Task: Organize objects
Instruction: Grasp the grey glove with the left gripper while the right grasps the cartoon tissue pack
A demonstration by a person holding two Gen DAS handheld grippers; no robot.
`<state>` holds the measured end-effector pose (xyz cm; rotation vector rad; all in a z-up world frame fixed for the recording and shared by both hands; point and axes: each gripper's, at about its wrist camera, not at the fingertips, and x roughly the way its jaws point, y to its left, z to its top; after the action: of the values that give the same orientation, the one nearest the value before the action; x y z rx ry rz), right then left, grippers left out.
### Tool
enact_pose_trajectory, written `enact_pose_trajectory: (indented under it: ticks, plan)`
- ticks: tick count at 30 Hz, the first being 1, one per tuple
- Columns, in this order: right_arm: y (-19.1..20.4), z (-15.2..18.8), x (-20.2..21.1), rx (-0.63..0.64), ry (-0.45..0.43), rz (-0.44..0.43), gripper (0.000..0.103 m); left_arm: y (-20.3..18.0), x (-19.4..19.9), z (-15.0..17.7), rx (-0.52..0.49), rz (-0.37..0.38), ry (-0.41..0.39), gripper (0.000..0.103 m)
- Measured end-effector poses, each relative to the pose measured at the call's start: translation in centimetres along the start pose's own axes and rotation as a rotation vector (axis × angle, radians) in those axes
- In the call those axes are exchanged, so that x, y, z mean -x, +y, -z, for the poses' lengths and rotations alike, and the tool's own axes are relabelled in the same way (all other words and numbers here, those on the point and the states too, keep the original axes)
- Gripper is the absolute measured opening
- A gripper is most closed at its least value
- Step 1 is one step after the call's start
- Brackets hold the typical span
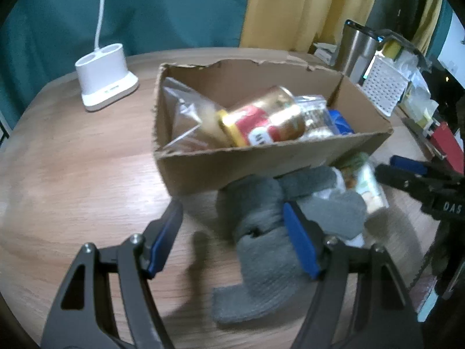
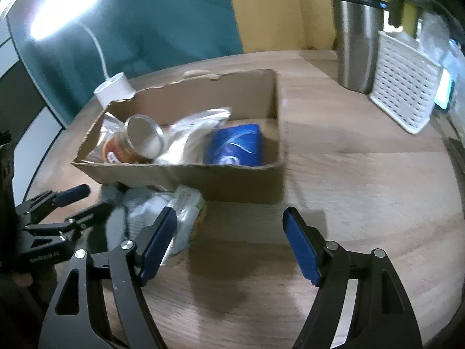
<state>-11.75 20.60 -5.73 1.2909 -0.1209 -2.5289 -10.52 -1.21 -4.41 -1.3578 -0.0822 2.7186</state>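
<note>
An open cardboard box [image 1: 261,171] [image 2: 232,180] stands on the wooden table. In it lie a jar with a red label [image 1: 261,122] [image 2: 136,142], clear bags [image 1: 183,107] [image 2: 194,133] and a blue packet [image 1: 340,122] [image 2: 235,145]. In front of the box lie grey socks [image 1: 258,218] [image 2: 116,221] and a clear snack packet [image 1: 366,180] [image 2: 180,209]. My left gripper [image 1: 232,226] is open, low over the socks, its right finger on them. My right gripper [image 2: 229,229] is open and empty; its left finger is beside the snack packet. It also shows in the left wrist view [image 1: 407,171].
A white lamp base [image 1: 104,78] [image 2: 114,90] stands behind the box on the left. A steel tumbler [image 2: 357,43] [image 1: 354,49] and a white perforated basket [image 2: 404,84] [image 1: 383,84] stand at the back right, with clutter past them.
</note>
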Motion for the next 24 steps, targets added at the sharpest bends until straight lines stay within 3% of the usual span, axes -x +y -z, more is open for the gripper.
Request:
enact_pose_trajectory:
  ticks: [5, 19, 22, 24]
  plan:
    - [-1.9, 1.0, -0.1, -0.028, 0.036, 0.094, 0.078, 1.2, 0.2, 0.2, 0.011, -0.034, -0.003, 0.073]
    - [2.1, 0.6, -1.2, 0.049, 0.061, 0.03, 0.078, -0.2, -1.6, 0.5, -0.03, 0.012, 0.031, 0.073]
    - [2.5, 0.7, -1.9, 0.063, 0.075, 0.031, 0.077, -0.1, -1.7, 0.7, -0.024, 0.037, 0.03, 0.069]
    - [2.7, 0.8, -2.2, 0.074, 0.083, 0.035, 0.07, -0.1, -1.6, 0.8, -0.019, 0.072, 0.031, 0.056]
